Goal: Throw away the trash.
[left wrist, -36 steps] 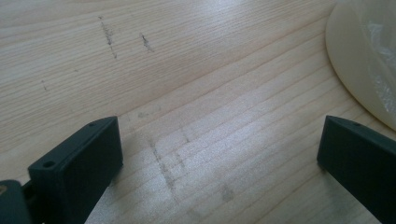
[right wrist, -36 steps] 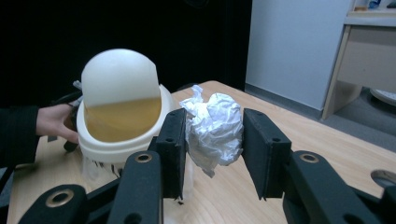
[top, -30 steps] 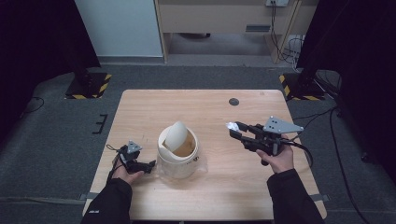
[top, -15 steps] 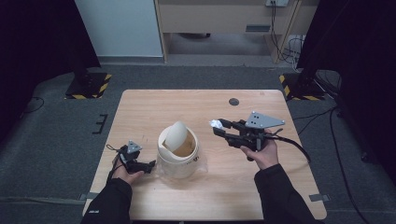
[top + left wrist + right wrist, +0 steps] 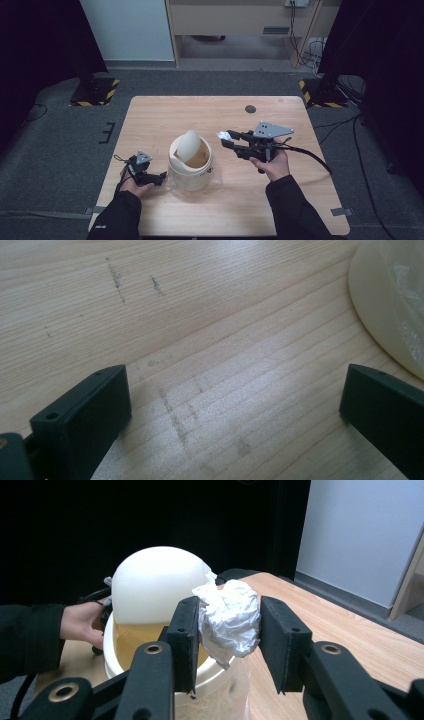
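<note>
crumpled paper wad [image 5: 227, 617], no long axis, fingers [image 5: 182, 640] clamped

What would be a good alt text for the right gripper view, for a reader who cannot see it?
The right gripper holds a crumpled white paper ball between its two black jaws, in front of a white bin with a tilted swing lid on a wooden table.

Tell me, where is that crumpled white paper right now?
The crumpled paper is pinched in the right claw, held above the table just right of the small white bin.
</note>
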`<move>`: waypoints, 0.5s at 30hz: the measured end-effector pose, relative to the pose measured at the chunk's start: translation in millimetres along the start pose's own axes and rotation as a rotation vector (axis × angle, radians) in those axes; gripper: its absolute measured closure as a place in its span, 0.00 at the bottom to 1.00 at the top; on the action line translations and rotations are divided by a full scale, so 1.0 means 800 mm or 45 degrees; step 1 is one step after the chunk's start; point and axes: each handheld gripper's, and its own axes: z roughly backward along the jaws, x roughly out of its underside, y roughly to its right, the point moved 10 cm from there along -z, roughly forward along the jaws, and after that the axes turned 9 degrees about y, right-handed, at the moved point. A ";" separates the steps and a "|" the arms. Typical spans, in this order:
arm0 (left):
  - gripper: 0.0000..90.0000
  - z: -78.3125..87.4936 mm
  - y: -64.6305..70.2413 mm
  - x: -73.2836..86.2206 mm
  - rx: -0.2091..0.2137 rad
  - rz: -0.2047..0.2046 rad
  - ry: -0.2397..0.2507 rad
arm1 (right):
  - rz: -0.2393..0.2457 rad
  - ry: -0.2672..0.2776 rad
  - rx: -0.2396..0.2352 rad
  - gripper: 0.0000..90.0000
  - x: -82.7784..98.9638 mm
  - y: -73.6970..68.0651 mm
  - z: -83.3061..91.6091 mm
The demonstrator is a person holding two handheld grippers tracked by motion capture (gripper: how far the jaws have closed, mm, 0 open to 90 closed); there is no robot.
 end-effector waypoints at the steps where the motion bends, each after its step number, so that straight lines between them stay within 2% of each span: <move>1: 0.00 0.000 0.000 0.000 0.000 0.000 0.000 | -0.002 0.001 -0.001 0.69 0.000 0.000 0.000; 5: 0.00 0.000 0.000 0.000 0.000 0.000 0.000 | -0.007 0.002 -0.003 0.69 -0.002 0.002 -0.001; 7: 0.00 0.000 0.000 0.000 0.000 0.000 0.000 | 0.018 -0.018 0.000 0.69 -0.004 0.002 -0.001; 11: 0.00 0.000 0.000 0.000 0.000 0.000 0.000 | 0.025 -0.014 -0.030 0.69 -0.013 -0.007 -0.009; 15: 0.00 0.000 0.000 0.000 0.000 0.000 0.000 | 0.029 -0.036 -0.053 0.69 -0.011 -0.013 -0.018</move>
